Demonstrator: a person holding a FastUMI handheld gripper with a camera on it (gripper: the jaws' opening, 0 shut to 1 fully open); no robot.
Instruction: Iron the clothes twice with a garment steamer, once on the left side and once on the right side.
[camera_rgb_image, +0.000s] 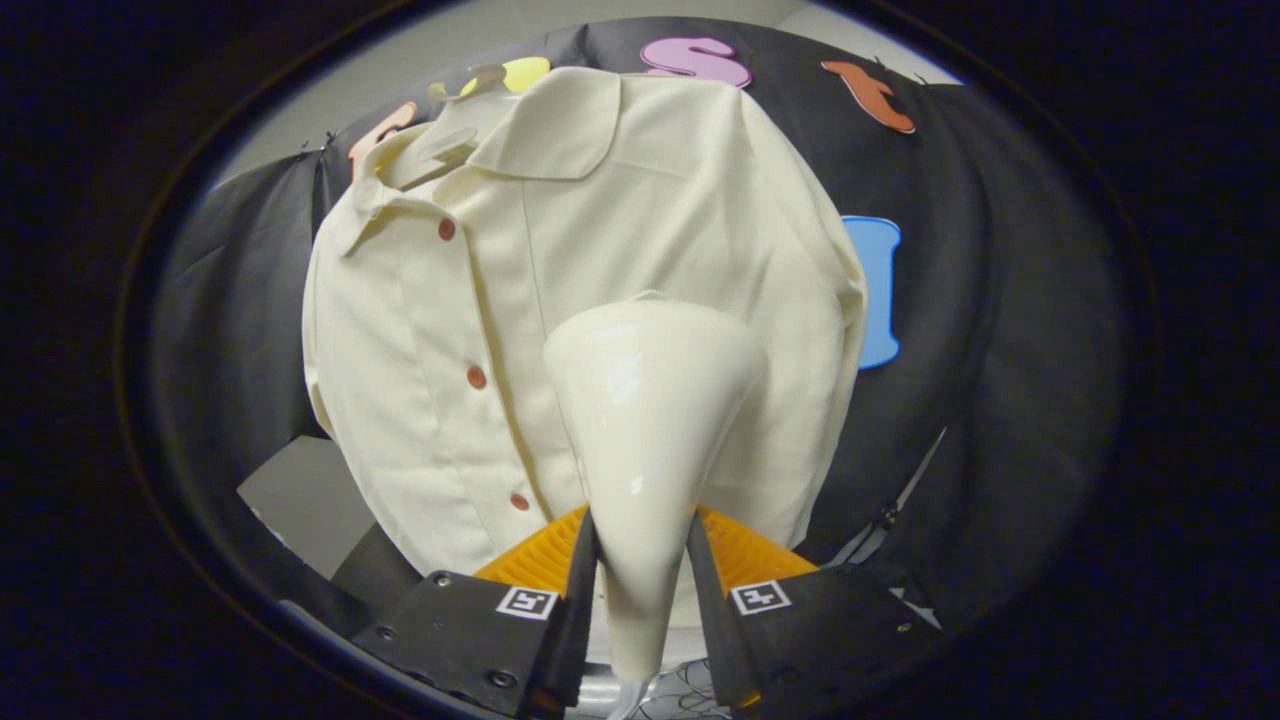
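Note:
A cream short-sleeved shirt (560, 300) with brown buttons hangs on a hanger (450, 140) against the booth's black wall, facing me and turned slightly. A glossy cream garment steamer (650, 420) stands upright between my fingers, and my gripper (640, 570) is shut on its narrow handle. The steamer's wide head rises in front of the shirt's right half, to the right of the button placket, at about mid-chest height. Whether the head touches the cloth I cannot tell. The steamer hides part of the shirt's lower right panel.
The black cloth wall (1000, 350) runs behind and to both sides of the shirt. A pale grey floor or table patch (300, 500) shows below the shirt's left side. A thin cable or zip line (900, 500) hangs at the lower right.

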